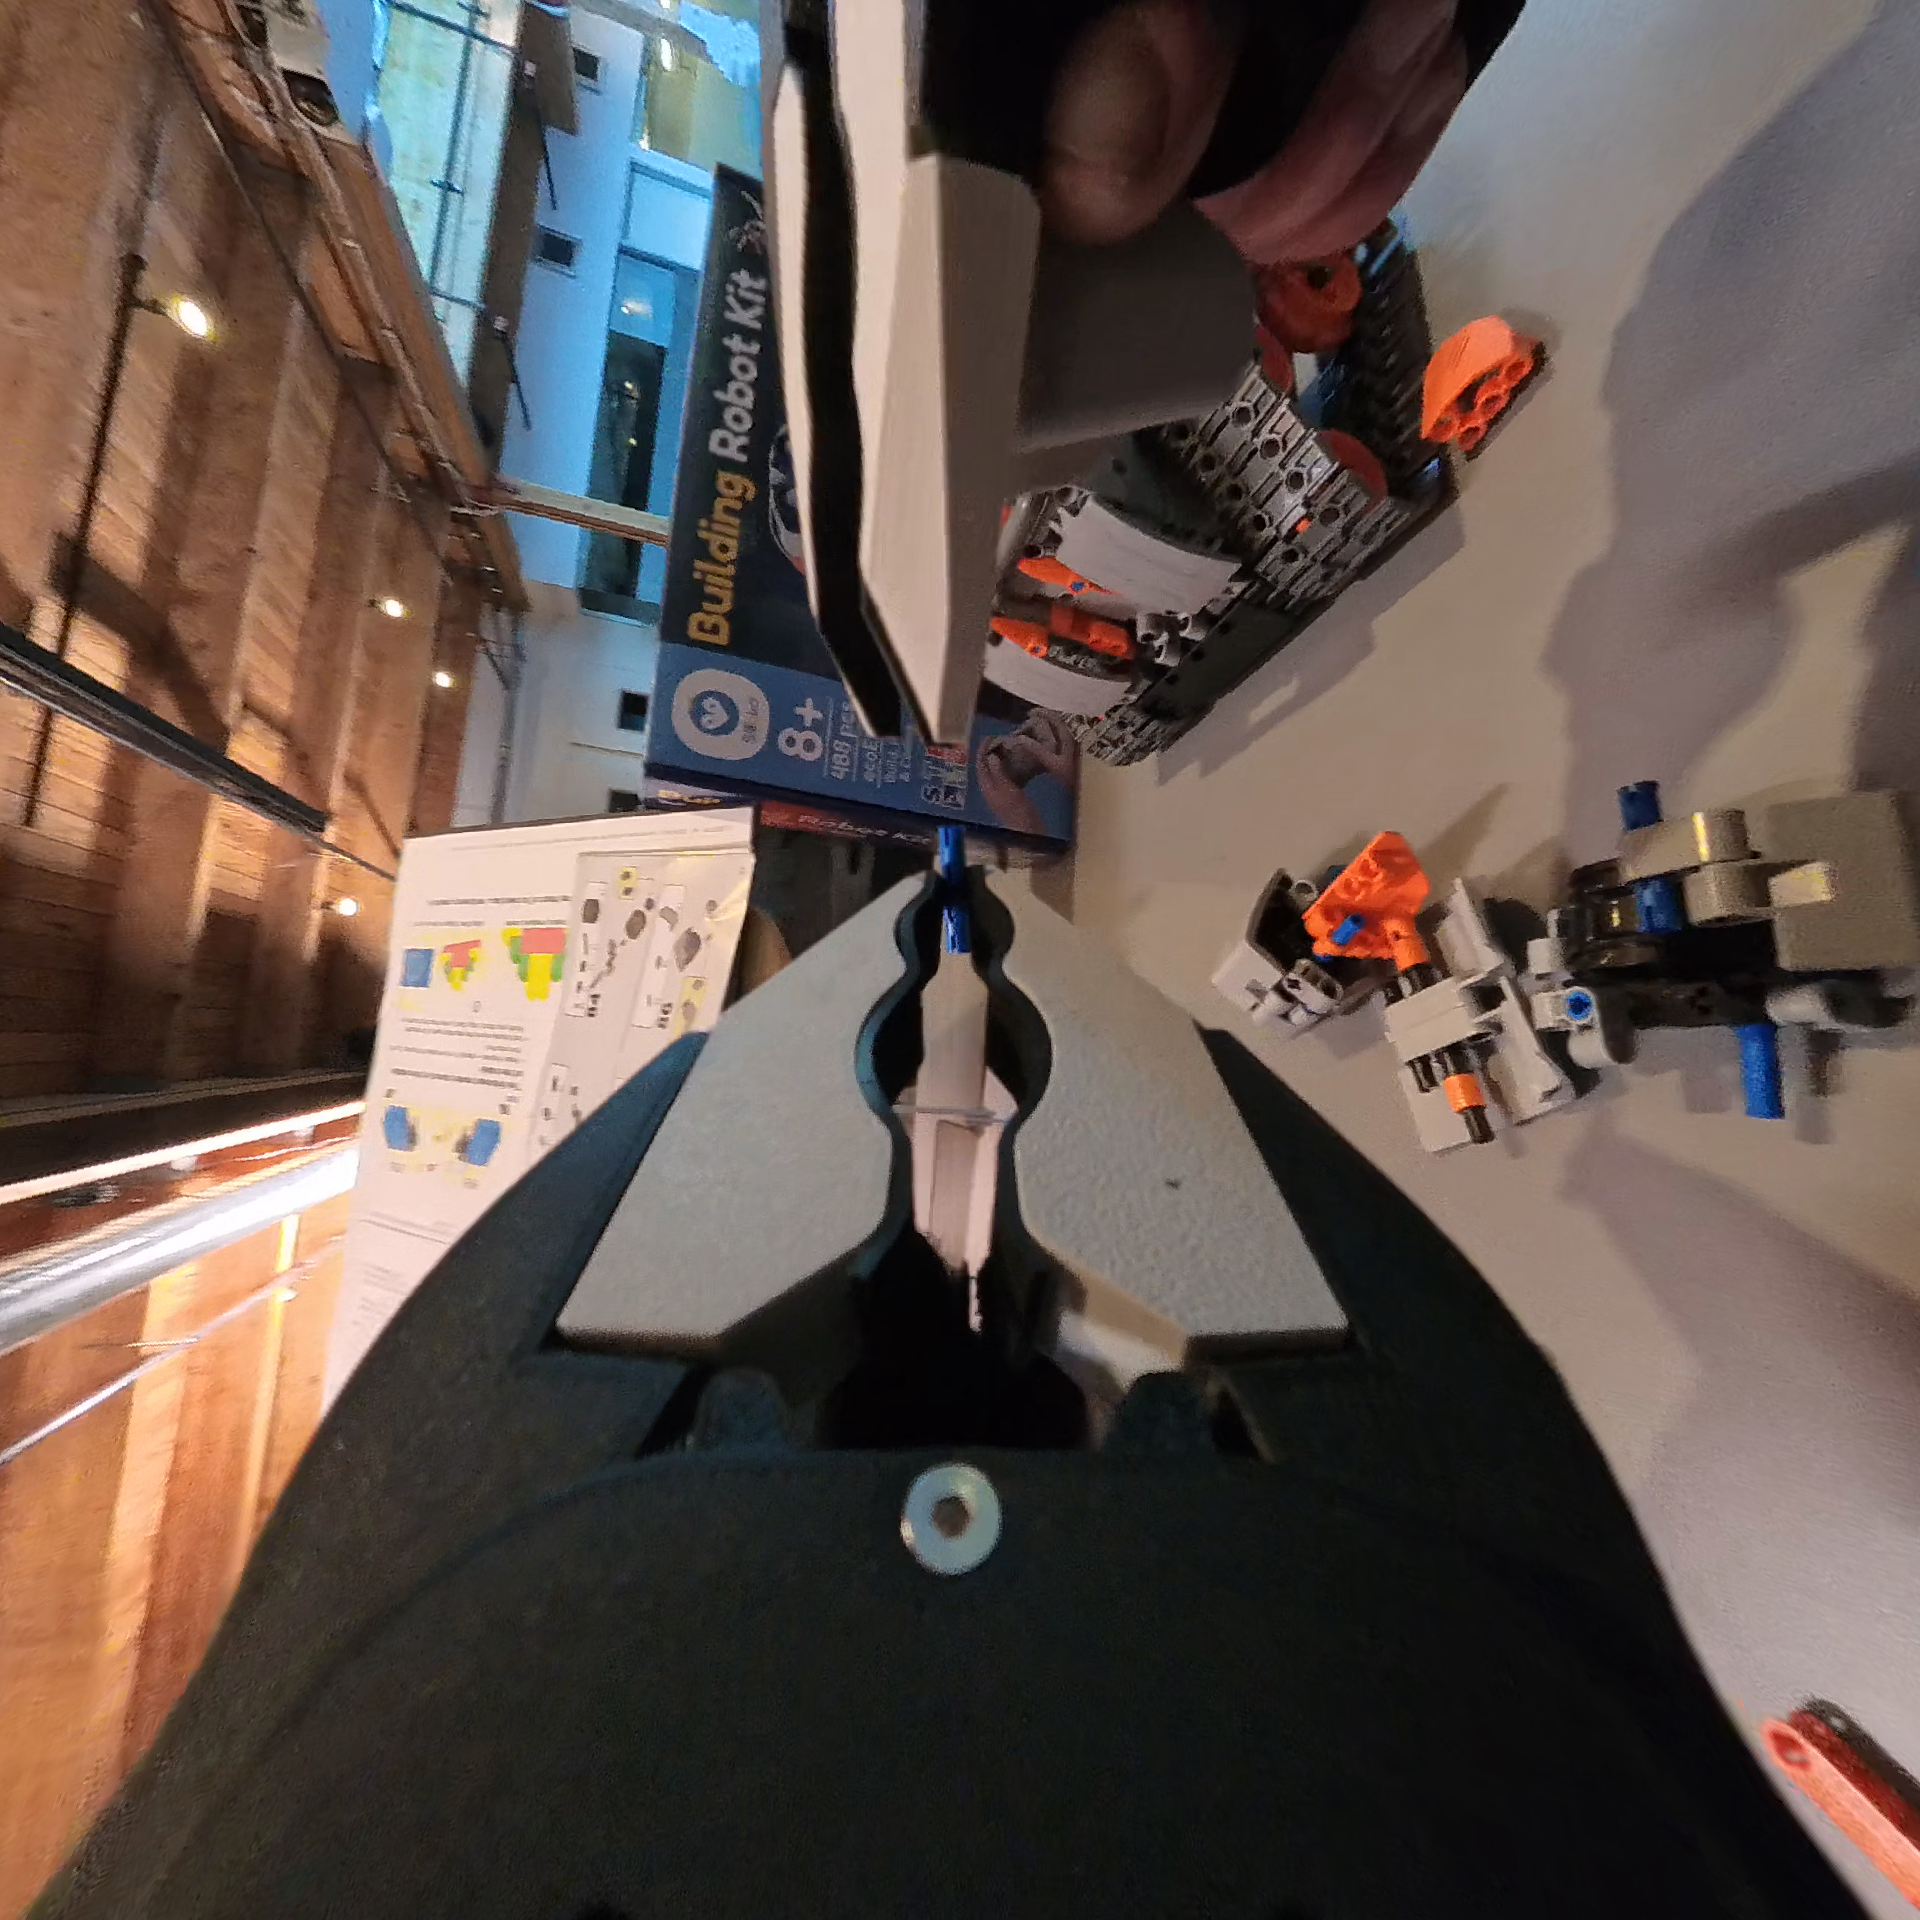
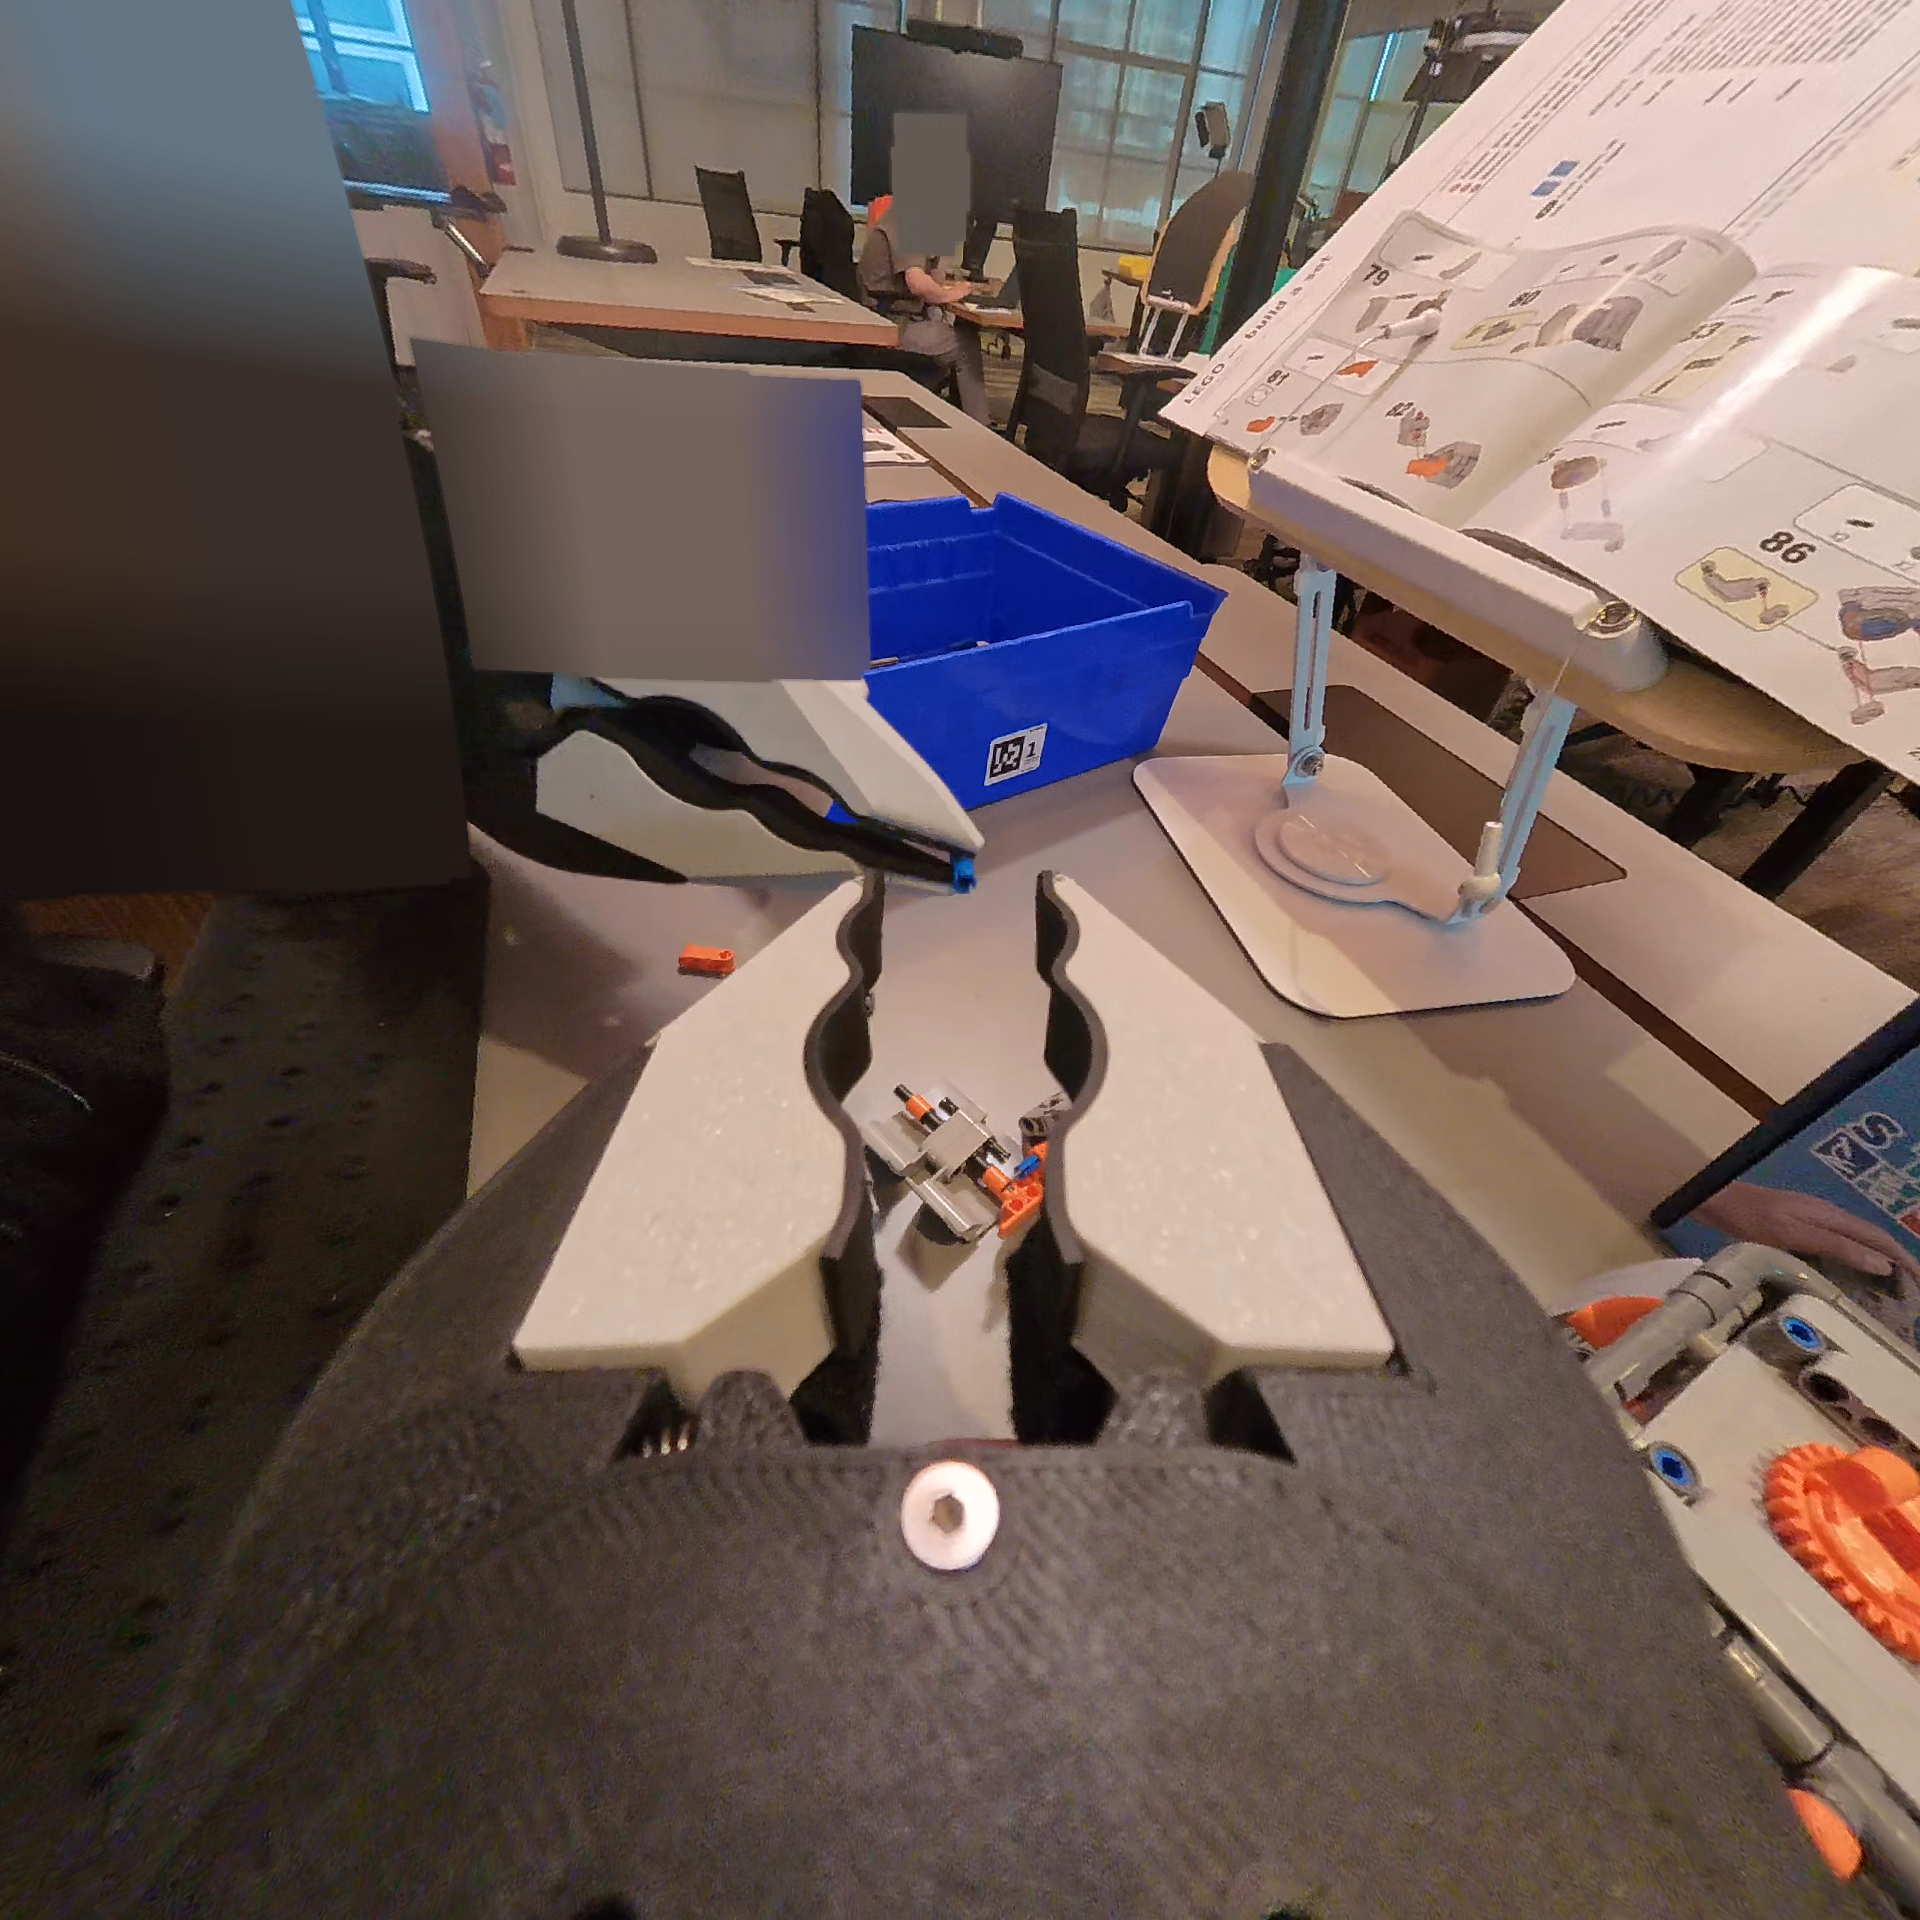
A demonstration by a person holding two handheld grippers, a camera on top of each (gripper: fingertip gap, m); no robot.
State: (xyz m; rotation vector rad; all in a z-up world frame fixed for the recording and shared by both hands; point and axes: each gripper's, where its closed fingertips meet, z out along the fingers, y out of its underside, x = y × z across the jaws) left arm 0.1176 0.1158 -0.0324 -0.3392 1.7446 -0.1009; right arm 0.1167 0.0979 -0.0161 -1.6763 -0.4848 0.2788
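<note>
My left gripper (image 1: 951, 883) is shut on a small blue pin (image 1: 952, 916), which sticks out past the tips. In the right wrist view the left gripper (image 2: 951, 871) comes in from the left and holds the blue pin (image 2: 965, 876) just beyond my right gripper's tips. My right gripper (image 2: 961, 896) is open and empty above the table. Below it, between its fingers, a small grey and orange brick assembly (image 2: 956, 1158) lies on the table. In the left wrist view the right gripper (image 1: 906, 696) points in from the top, held by a hand (image 1: 1143, 135).
A large grey, black and orange brick model (image 1: 1236, 540) sits beside the right gripper (image 2: 1766, 1475). A black and grey assembly with blue pins (image 1: 1704, 935), a blue kit box (image 1: 748, 582), a booklet on a stand (image 2: 1558, 416), a blue bin (image 2: 1049, 644) and a loose orange piece (image 2: 707, 958) stand around. The tips of both grippers are at nearly the same place. The loose orange piece (image 2: 707, 958) is about equally far from each gripper, around 20 cm. It is also in sight in the left wrist view (image 1: 1865, 1804).
</note>
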